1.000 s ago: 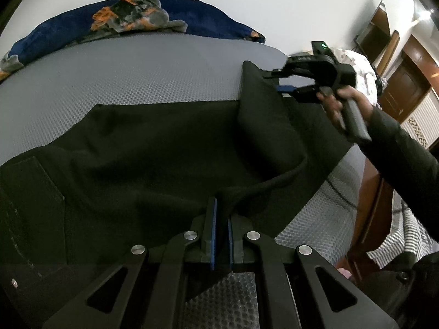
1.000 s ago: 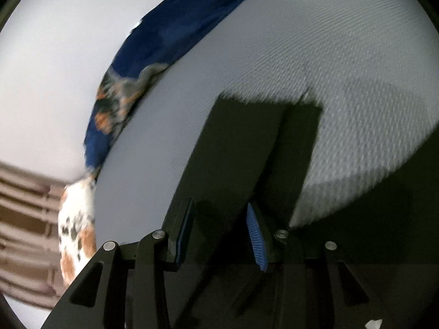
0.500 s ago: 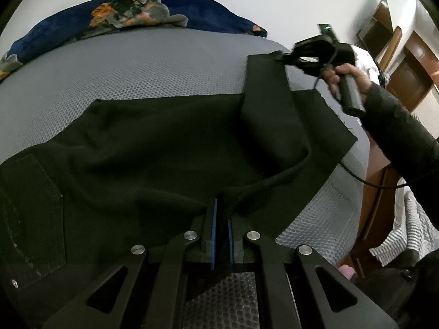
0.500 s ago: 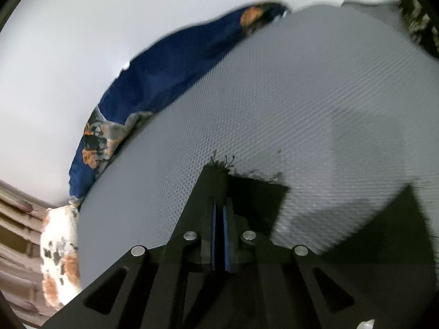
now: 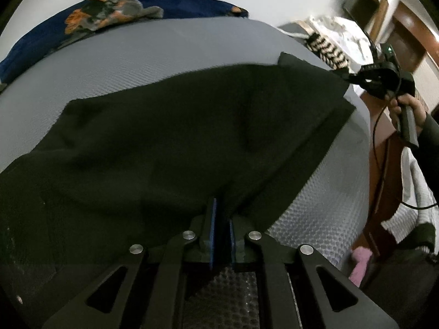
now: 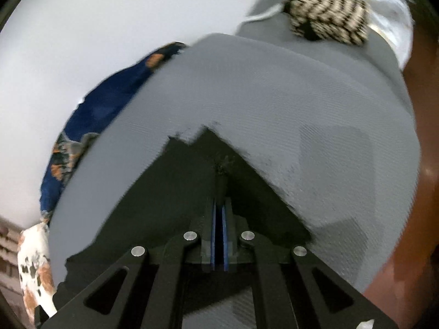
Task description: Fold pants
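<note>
While spread on bed [image 5: 170,54], pants [image 5: 164,142] clamped by left tongs [image 5: 221,213], right tongs [image 6: 218,205].

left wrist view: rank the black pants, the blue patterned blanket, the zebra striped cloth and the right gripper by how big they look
Largest to smallest as they look in this view:
1. black pants, filling most of the frame
2. blue patterned blanket
3. right gripper and zebra striped cloth: look about alike, and fisheye distortion at the edge makes ranking them unsure
</note>
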`<state>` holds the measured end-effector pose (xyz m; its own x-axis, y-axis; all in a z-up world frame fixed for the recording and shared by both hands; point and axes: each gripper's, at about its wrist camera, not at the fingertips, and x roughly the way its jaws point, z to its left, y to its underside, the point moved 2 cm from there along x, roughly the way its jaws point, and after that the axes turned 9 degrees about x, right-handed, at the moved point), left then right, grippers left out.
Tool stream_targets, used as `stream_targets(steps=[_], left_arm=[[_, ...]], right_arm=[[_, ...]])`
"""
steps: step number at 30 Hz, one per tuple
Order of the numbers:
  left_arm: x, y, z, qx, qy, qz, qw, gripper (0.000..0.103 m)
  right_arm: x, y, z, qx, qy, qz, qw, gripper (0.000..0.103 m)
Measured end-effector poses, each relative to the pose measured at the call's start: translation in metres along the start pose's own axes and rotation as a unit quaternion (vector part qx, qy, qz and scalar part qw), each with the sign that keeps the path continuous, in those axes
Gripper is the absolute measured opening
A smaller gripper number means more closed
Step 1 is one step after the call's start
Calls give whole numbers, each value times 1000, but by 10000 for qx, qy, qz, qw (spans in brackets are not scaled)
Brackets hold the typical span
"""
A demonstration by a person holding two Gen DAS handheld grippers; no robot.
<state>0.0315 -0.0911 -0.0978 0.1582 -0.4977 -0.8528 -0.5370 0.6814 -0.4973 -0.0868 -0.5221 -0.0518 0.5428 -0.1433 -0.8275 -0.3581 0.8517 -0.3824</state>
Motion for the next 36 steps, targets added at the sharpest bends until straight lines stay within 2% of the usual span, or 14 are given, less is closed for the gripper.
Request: stream_targets(steps=[4, 8, 15, 16, 17, 18, 19, 20, 21, 25, 27, 30, 36], left_arm=[[8, 2, -11, 389, -120, 201, 9990, 10], [11, 3, -15, 542, -160, 194, 9982, 10], [12, 5, -11, 501, -64, 212, 9985, 14], [11, 4, -9, 467, -36, 223, 9987, 16], [10, 4, -7, 425, -6, 242, 9988, 18], [8, 3, -5, 332, 28, 266, 9991, 24], [7, 2, -4, 263, 39, 283, 9992, 35], [4, 1, -2, 185, 45, 276, 9994, 40], [-1, 0, -1, 137, 54, 206, 9997, 45], [-23, -6, 4, -54, 185, -215, 9996, 55], [-33, -11, 15, -300, 134, -467, 9984, 58], [-38, -16, 34, -705, -65, -637, 9955, 58], [-37, -13, 76, -1626, -467, -731, 9829, 58]], right_arm=[[0, 16, -23, 138, 237, 12, 9996, 3], [0, 24, -34, 147, 331, 3, 9993, 2], [8, 28, -42, 254, 370, 128, 9989, 3], [8, 27, -42, 246, 389, 181, 9988, 4], [7, 26, -42, 256, 417, 215, 9986, 10], [6, 24, -43, 283, 462, 234, 9983, 17], [2, 22, -44, 275, 507, 212, 9981, 18], [-1, 20, -44, 256, 576, 166, 9979, 23], [-6, 15, -45, 232, 641, 116, 9976, 24], [-17, -9, -36, 32, 388, -12, 9992, 24], [-15, -27, -20, -203, 107, 23, 9997, 24], [0, -47, 11, -618, -180, 206, 9977, 24], [52, -77, 58, -1058, -551, 854, 9892, 23]])
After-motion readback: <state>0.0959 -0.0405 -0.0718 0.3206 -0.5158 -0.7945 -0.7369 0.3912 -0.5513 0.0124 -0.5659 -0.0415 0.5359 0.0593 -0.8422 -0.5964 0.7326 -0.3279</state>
